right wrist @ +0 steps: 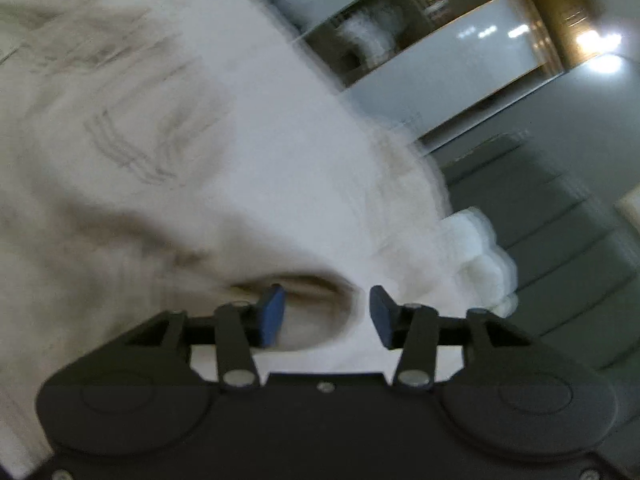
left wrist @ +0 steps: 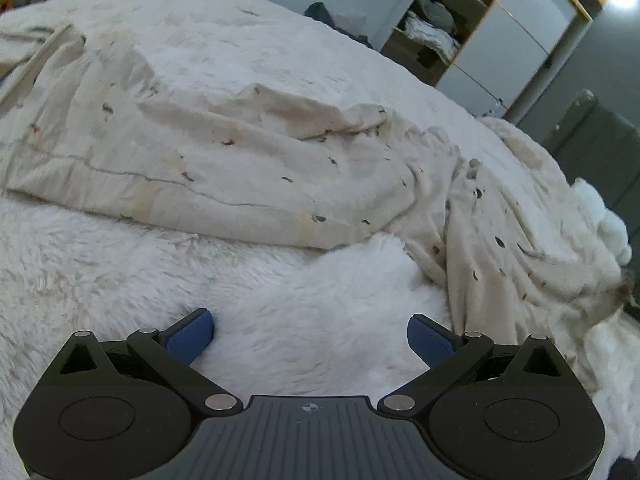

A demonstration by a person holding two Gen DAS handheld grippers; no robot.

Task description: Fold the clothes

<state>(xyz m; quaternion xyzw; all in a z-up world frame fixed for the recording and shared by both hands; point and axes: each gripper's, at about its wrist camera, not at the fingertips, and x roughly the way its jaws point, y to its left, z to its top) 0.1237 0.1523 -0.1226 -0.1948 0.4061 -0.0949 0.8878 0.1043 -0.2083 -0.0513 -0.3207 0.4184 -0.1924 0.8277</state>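
— On the bed [left wrist: 120, 280], where's the garment?
— Spread crumpled across the white fluffy blanket [left wrist: 304, 320], my cream speckled garment [left wrist: 240, 160] lies ahead of my left gripper [left wrist: 310, 334], whose jaws are wide, nothing between.
— Right one?
— Right gripper [right wrist: 326, 314] partly parted, pads clear of cloth (picture blurred).

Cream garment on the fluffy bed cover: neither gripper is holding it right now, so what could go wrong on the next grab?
1. The garment lies bunched, with its right part draped toward the bed edge; a pull there may drag it off.
2. The left gripper is open over the fluffy cover; closing here may pinch pile, not cloth.
3. The right wrist view is blurred, so aiming the open right gripper is uncertain.
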